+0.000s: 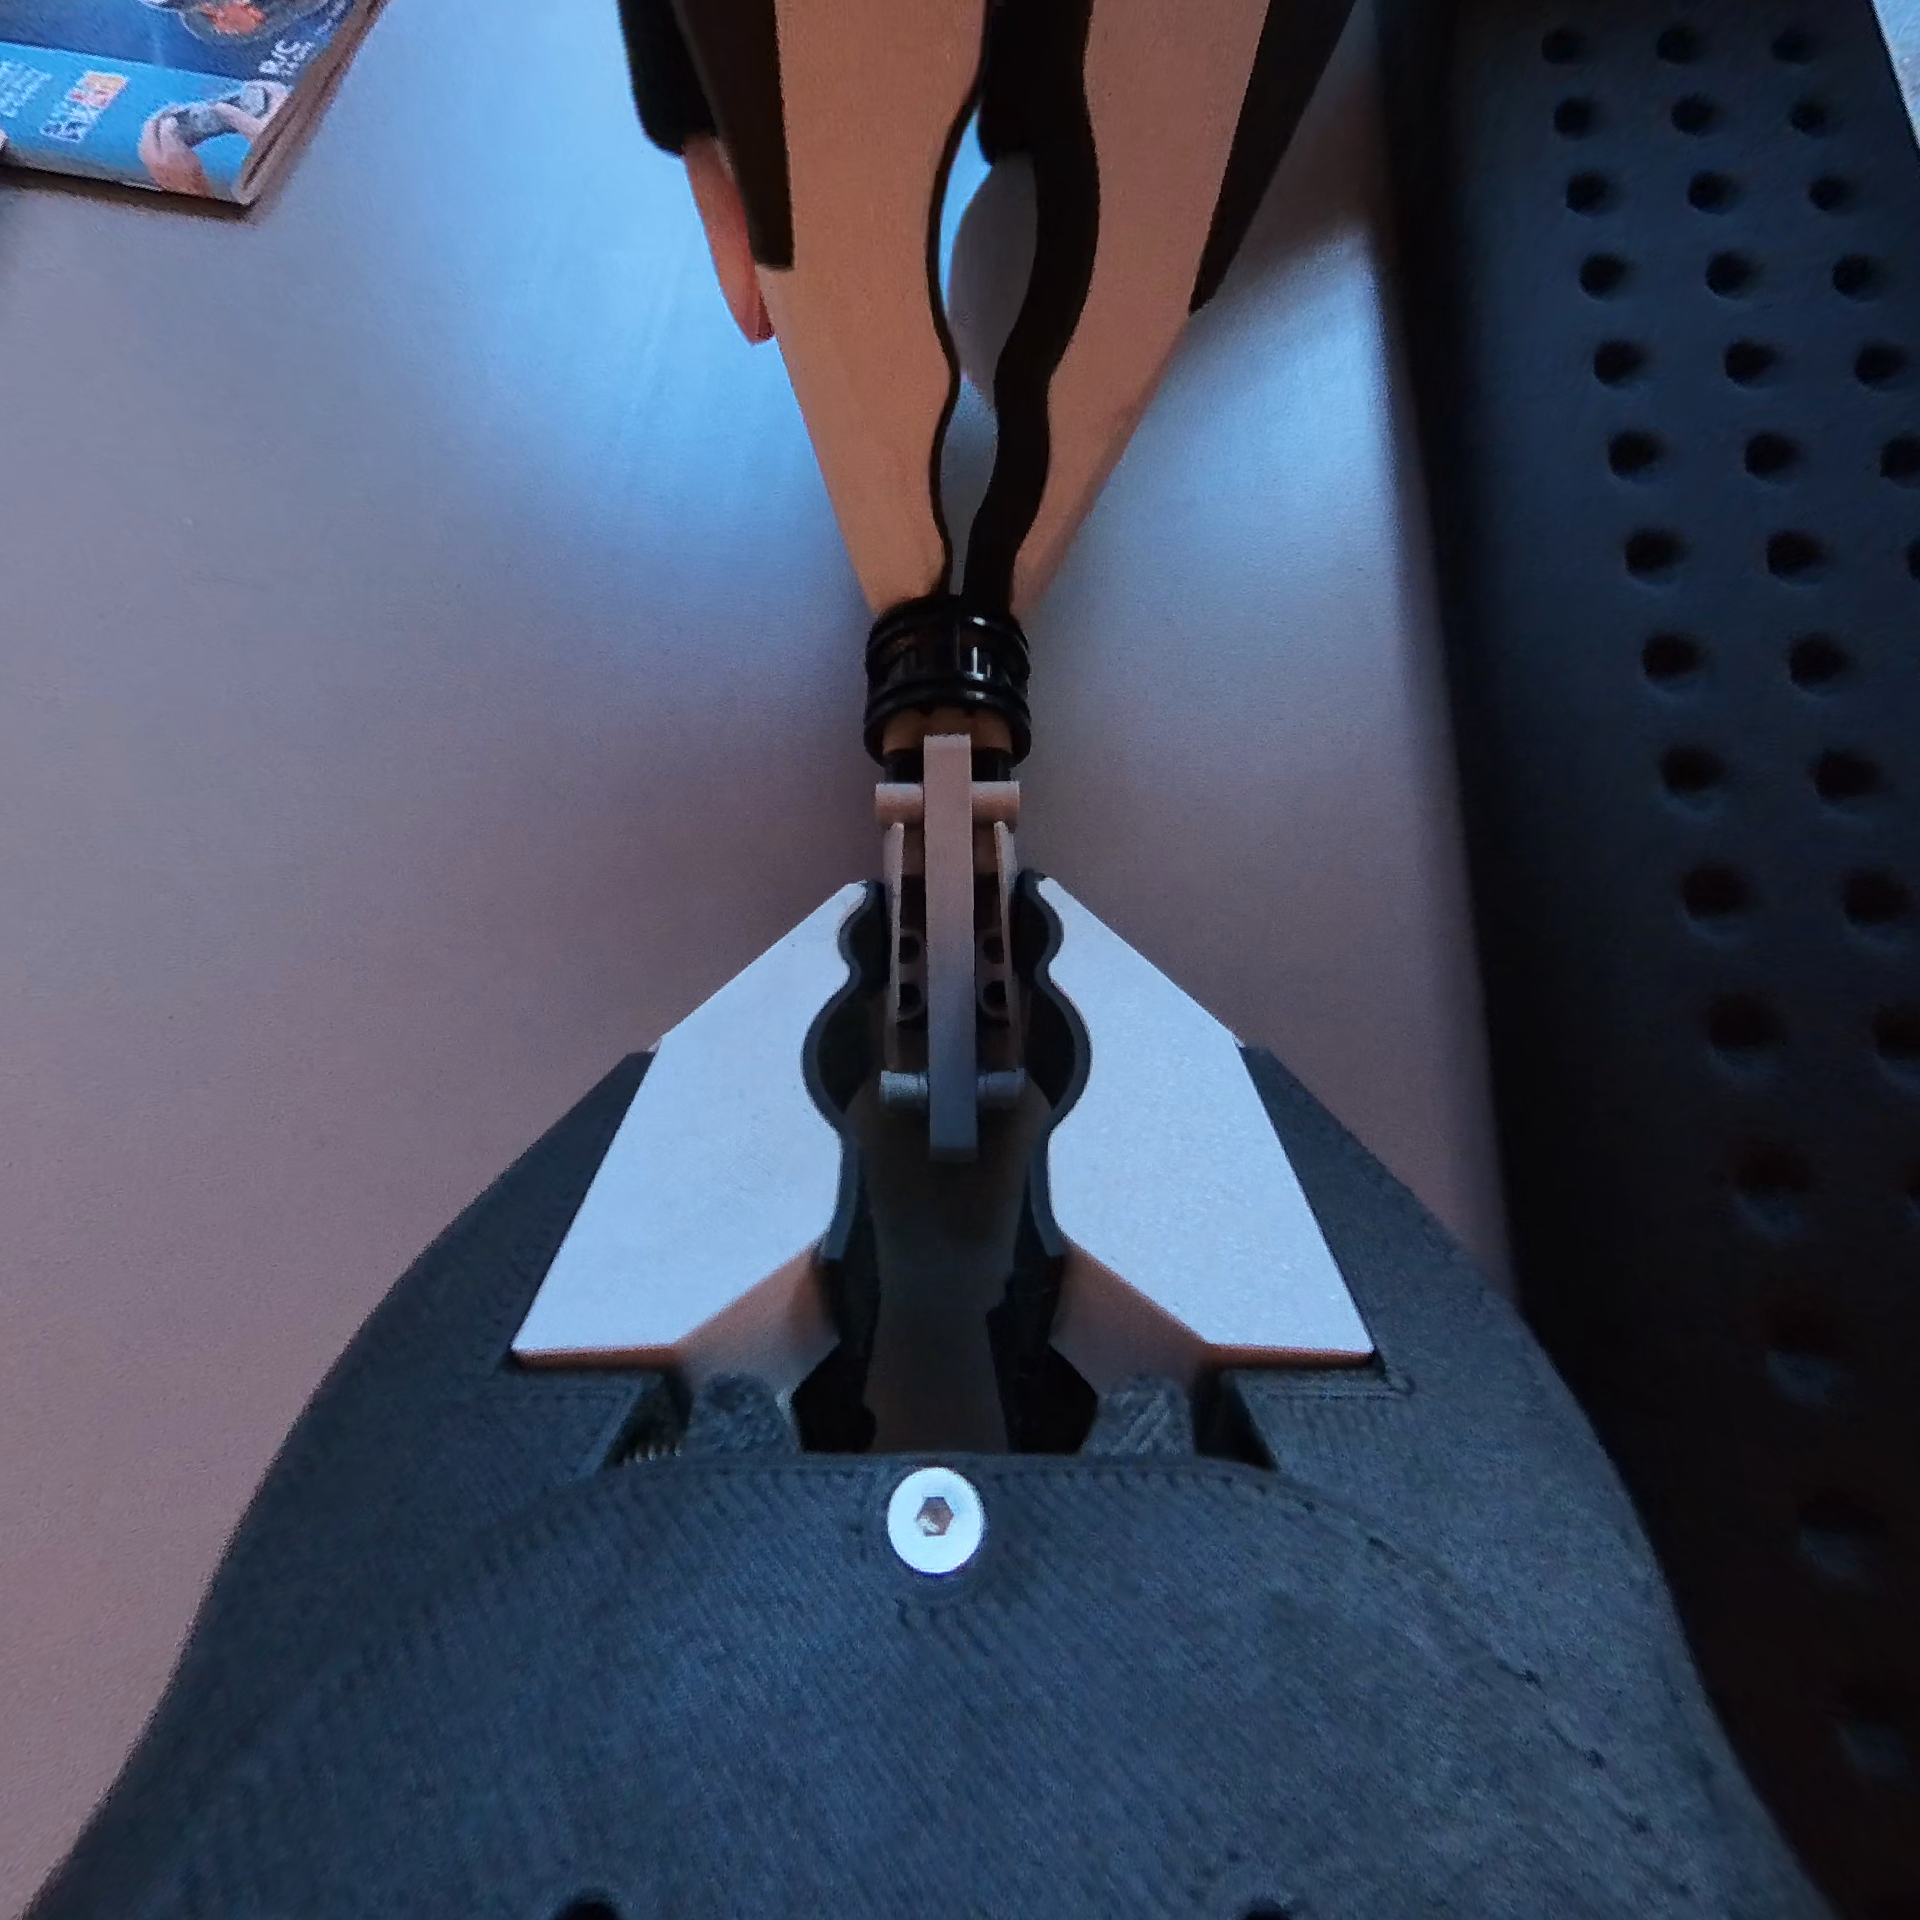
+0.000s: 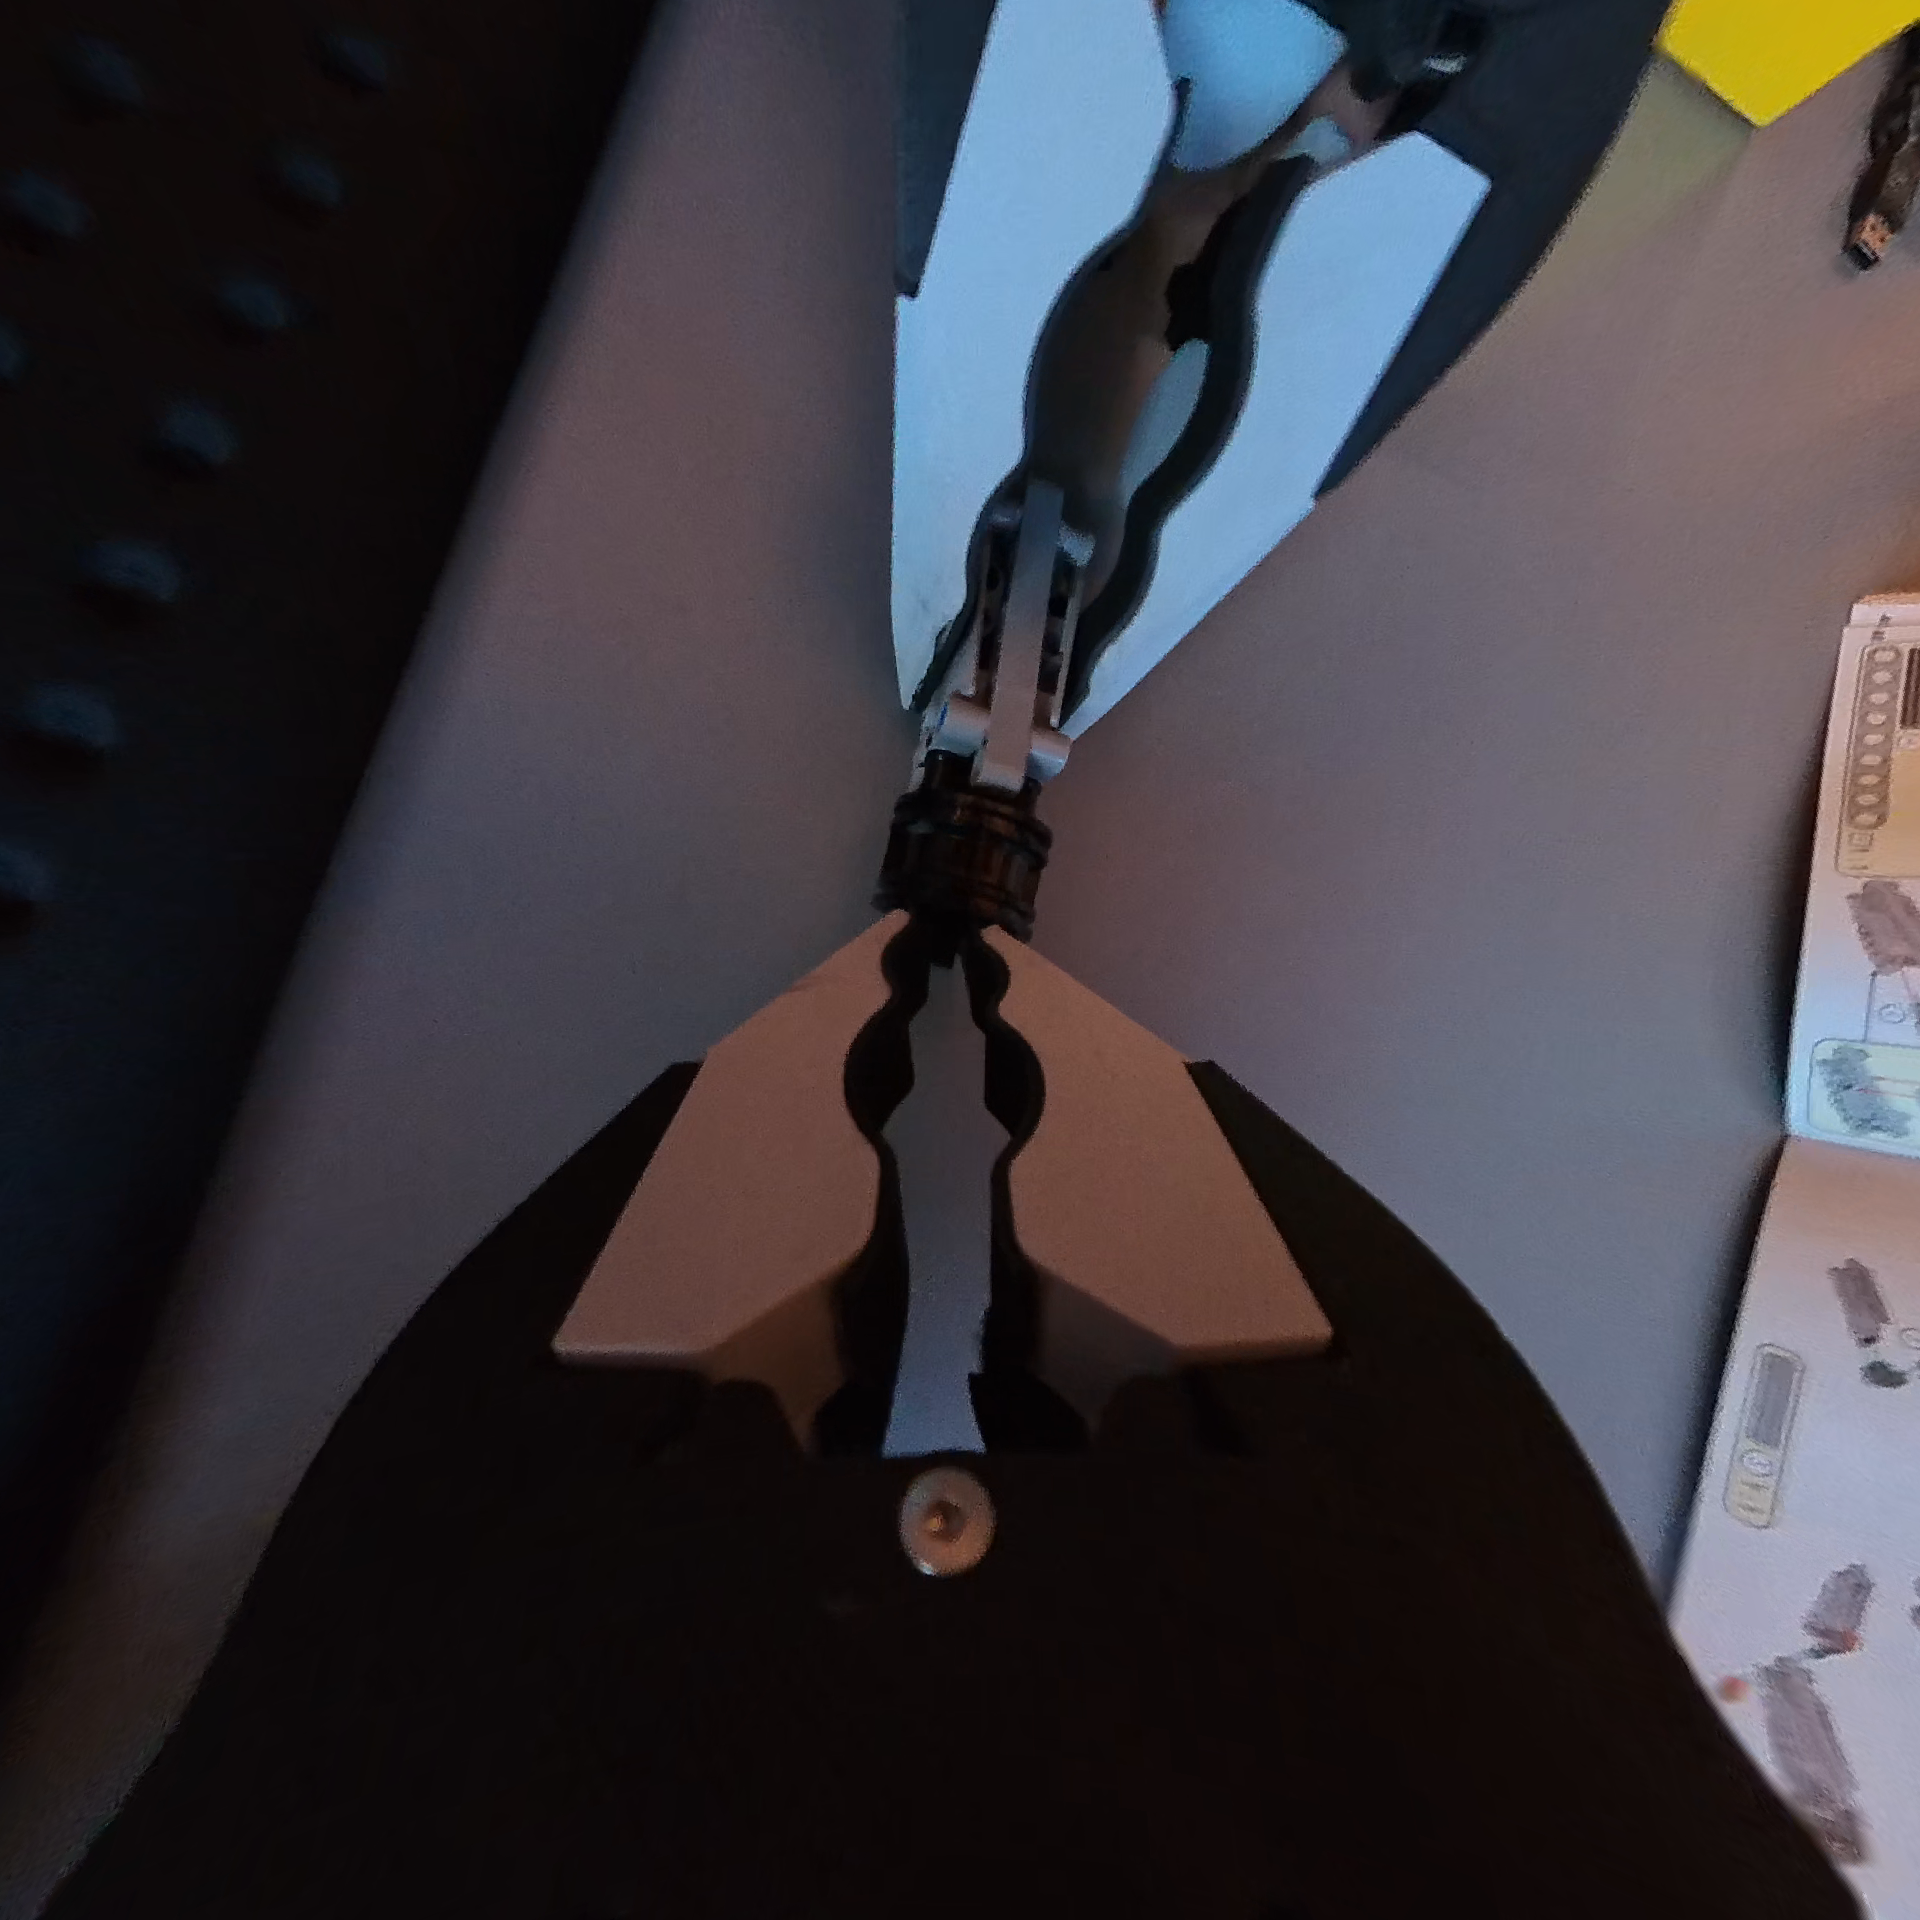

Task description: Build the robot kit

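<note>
— Where's the grey assembly?
— Pinched between the left gripper fingers.
— Its black ribbed end?
— The right gripper fingers pinch a stub beneath it — one assembly, two grippers, above the counter.

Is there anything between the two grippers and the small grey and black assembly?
Nothing visible: left gripper is shut on the grey beam assembly, and right gripper pinches the black wheel end.
</note>
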`<state>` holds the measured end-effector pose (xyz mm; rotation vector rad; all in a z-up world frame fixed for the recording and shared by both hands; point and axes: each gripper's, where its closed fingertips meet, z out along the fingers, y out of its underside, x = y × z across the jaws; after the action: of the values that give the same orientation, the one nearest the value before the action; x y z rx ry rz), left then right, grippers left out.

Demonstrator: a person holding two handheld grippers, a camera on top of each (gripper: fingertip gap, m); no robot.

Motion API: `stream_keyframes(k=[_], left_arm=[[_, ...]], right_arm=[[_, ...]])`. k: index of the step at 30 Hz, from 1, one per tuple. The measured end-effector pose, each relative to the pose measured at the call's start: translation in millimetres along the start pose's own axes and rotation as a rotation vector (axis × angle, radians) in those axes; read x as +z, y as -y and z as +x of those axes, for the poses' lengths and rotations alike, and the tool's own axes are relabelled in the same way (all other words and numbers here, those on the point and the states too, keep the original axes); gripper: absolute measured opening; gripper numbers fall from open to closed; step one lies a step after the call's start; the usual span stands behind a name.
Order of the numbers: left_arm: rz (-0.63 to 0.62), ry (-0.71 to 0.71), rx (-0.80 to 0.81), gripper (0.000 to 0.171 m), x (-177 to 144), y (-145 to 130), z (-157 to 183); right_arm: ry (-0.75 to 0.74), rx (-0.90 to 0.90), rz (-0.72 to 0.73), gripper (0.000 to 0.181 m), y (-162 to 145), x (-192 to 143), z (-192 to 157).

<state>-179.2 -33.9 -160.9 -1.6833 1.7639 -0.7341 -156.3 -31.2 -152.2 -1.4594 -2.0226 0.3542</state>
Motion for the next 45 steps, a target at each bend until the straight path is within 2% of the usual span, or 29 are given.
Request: stream_keyframes(k=[18,25,28,34,45], left_arm=[[-0.065,0.040,0.041,0.022,0.6,0.0,0.0],[-0.057,0.037,0.048,0.022,0.8,0.2,-0.1],[-0.049,0.042,0.036,0.022,1.1,0.5,-0.4],[-0.019,0.061,-0.012,0.022,2.0,1.5,-1.0],[0.009,0.092,-0.060,0.023,2.8,2.7,-1.6]], right_arm=[[0.044,-0.172,-0.179,0.000,1.2,-0.3,-0.1],[0.128,-0.220,-0.171,0.000,1.4,0.1,-0.7],[0.140,-0.182,-0.154,0.000,1.5,0.4,0.0],[0.066,-0.019,-0.113,0.000,2.0,0.7,0.8],[-0.084,0.196,-0.176,0.000,1.8,0.5,2.8]])
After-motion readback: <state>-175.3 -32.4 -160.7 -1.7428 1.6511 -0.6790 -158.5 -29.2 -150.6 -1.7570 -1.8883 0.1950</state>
